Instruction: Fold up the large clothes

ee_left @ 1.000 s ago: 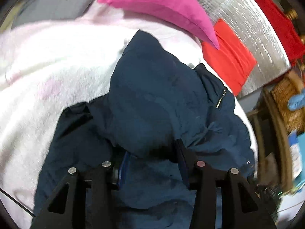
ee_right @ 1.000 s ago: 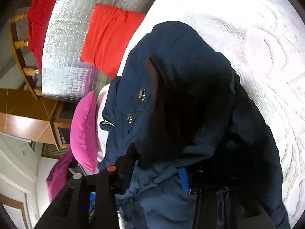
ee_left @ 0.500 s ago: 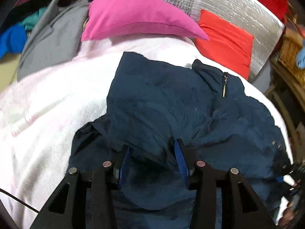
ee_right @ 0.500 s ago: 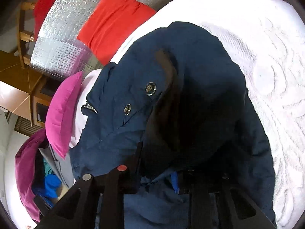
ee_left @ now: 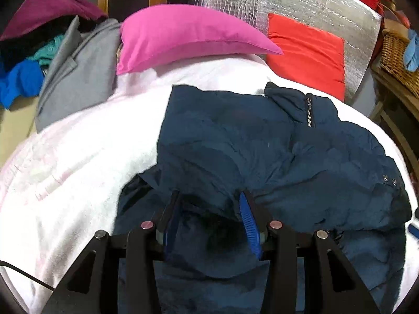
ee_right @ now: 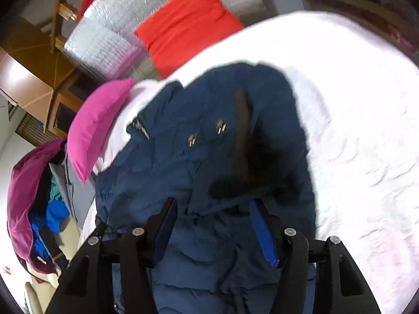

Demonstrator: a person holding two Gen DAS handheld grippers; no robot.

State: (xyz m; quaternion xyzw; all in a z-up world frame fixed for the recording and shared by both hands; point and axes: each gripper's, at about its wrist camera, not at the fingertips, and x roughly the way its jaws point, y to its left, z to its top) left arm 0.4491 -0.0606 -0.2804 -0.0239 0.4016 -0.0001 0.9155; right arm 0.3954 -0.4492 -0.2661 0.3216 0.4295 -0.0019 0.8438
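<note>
A navy padded jacket [ee_left: 262, 146] lies rumpled and partly folded over on a white bed cover [ee_left: 78, 157]; its collar zip points toward the pillows. It also shows in the right wrist view [ee_right: 209, 157], with metal snaps facing up. My left gripper [ee_left: 209, 204] is open, its blue-padded fingers standing over a fold of the jacket's near edge. My right gripper [ee_right: 213, 210] is open just above the jacket, with no fabric between its fingers.
A pink pillow [ee_left: 188, 34] and a red cushion [ee_left: 309, 52] lie at the bed's head against a silver foil panel [ee_left: 301, 0]. A heap of clothes [ee_left: 39, 52] lies at the left. A wicker basket [ee_left: 398, 55] stands at the right.
The right gripper has opened and let go of the jacket fabric. Both grippers have drawn back, and the jacket now lies flatter on the bed.
</note>
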